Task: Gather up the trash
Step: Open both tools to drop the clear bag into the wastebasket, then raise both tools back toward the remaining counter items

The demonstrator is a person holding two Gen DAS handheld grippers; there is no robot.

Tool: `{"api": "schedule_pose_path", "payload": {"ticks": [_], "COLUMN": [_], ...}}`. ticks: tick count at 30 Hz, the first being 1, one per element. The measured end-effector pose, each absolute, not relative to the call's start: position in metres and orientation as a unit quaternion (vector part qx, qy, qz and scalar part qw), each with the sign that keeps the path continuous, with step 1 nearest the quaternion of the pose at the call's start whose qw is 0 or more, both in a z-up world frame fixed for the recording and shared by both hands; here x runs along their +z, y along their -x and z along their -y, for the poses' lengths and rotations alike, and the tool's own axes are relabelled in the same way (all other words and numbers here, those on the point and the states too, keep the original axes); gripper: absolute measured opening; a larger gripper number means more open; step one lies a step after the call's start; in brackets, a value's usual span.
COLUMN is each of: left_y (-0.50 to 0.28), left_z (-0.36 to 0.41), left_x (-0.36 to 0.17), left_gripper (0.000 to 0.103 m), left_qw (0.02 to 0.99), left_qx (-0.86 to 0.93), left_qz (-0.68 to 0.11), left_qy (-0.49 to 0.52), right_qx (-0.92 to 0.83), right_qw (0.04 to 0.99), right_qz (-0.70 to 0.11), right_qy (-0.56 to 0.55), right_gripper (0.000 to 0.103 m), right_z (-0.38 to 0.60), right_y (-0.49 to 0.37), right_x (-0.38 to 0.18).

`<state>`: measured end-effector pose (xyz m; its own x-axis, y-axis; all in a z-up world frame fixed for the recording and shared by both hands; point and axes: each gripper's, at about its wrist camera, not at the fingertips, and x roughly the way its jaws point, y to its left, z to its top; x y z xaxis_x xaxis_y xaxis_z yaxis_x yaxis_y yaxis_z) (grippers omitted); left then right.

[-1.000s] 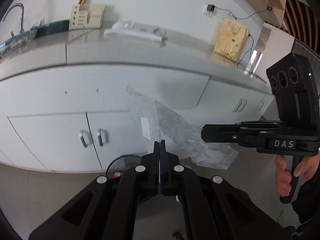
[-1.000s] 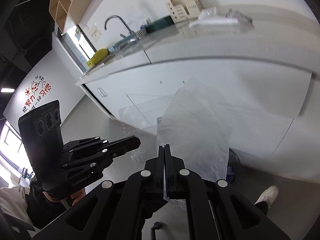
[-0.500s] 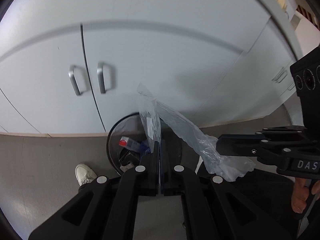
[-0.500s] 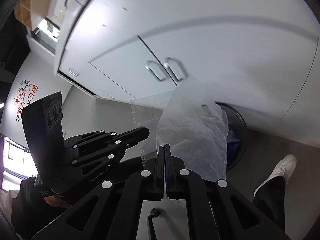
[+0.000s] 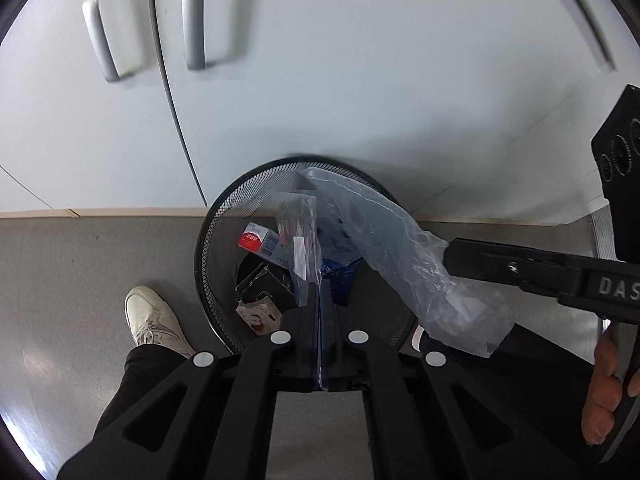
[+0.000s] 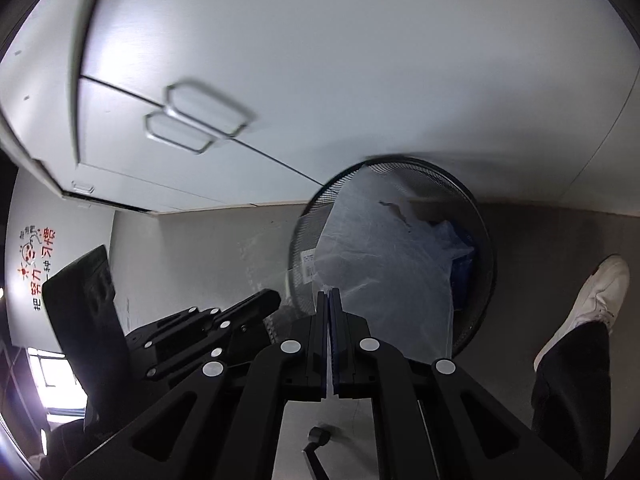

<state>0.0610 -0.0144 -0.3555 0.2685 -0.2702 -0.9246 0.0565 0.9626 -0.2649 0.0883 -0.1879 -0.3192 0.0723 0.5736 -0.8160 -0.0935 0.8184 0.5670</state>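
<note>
Over the black mesh bin (image 5: 208, 240), the left wrist view looks steeply down. The left gripper (image 5: 320, 292) is fully closed, pinching the edge of a clear plastic bag (image 5: 396, 248) that rises from between its fingers toward twelve o'clock and hangs above the bin's mouth. The bag then stretches toward three o'clock, where the right gripper (image 5: 452, 256) reaches in from the edge of the view and bunches the film at its tip; a hand (image 5: 604, 392) grips its handle at four o'clock. Inside the bin lie a red-and-white carton (image 5: 256, 238), blue packaging (image 5: 340, 276) and a pale wrapper (image 5: 258, 314). A white shoe (image 5: 154, 322) stands on the grey floor at eight o'clock, just beside the bin. White cabinet doors (image 5: 320, 60) with metal handles fill the top half.

From the right wrist view, the right gripper (image 6: 329, 300) is likewise closed, with the plastic bag (image 6: 380, 260) clamped between its fingers and spreading toward twelve o'clock across the bin (image 6: 486, 248). The left gripper (image 6: 268, 300) points in from nine o'clock, its tip at the bag's edge. A white shoe (image 6: 592, 296) shows at three o'clock.
</note>
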Motion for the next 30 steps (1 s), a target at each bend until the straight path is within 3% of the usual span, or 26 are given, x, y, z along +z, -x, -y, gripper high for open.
{"api": "schedule_pose_path", "payload": {"ticks": [4,6,7,8,9,10,11,12,15,21,30], "left_y": [-0.065,-0.064,-0.064,-0.064,-0.064,-0.064,-0.064,-0.064,-0.064,-0.059,-0.044], "left_z": [0.014,0.014,0.013,0.013,0.014,0.014,0.012,0.011,0.008,0.006,0.000], "left_x": [-0.372,-0.377,-0.381,-0.383,-0.386,-0.387,-0.386,-0.384,-0.378,-0.355,-0.305], "left_gripper": [0.004,0.005,0.006,0.017,0.036,0.046,0.059,0.068,0.087,0.096,0.097], "left_qw": [0.784,0.782,0.780,0.780,0.781,0.783,0.787,0.790,0.798,0.814,0.840], "left_qx": [-0.102,-0.098,-0.096,-0.093,-0.088,-0.082,-0.076,-0.071,-0.060,-0.047,-0.042], "left_qz": [-0.607,-0.610,-0.613,-0.614,-0.614,-0.613,-0.609,-0.606,-0.597,-0.576,-0.538], "left_qy": [0.086,0.080,0.080,0.076,0.071,0.066,0.063,0.062,0.054,0.050,0.055], "right_qx": [0.223,0.220,0.218,0.217,0.215,0.212,0.211,0.208,0.198,0.187,0.187], "right_qw": [0.710,0.713,0.715,0.716,0.719,0.722,0.726,0.731,0.753,0.772,0.810], "right_qz": [-0.647,-0.645,-0.644,-0.643,-0.641,-0.638,-0.633,-0.628,-0.608,-0.589,-0.546], "right_qy": [-0.167,-0.164,-0.162,-0.163,-0.164,-0.164,-0.166,-0.164,-0.154,-0.148,-0.104], "right_gripper": [0.018,0.034,0.036,0.039,0.044,0.048,0.058,0.071,0.090,0.097,0.098], "right_z": [0.179,0.178,0.178,0.179,0.180,0.183,0.186,0.188,0.195,0.203,0.199], "right_y": [-0.098,-0.102,-0.102,-0.103,-0.103,-0.103,-0.103,-0.102,-0.099,-0.092,-0.066], "right_x": [-0.331,-0.333,-0.332,-0.332,-0.331,-0.328,-0.325,-0.321,-0.305,-0.279,-0.230]}}
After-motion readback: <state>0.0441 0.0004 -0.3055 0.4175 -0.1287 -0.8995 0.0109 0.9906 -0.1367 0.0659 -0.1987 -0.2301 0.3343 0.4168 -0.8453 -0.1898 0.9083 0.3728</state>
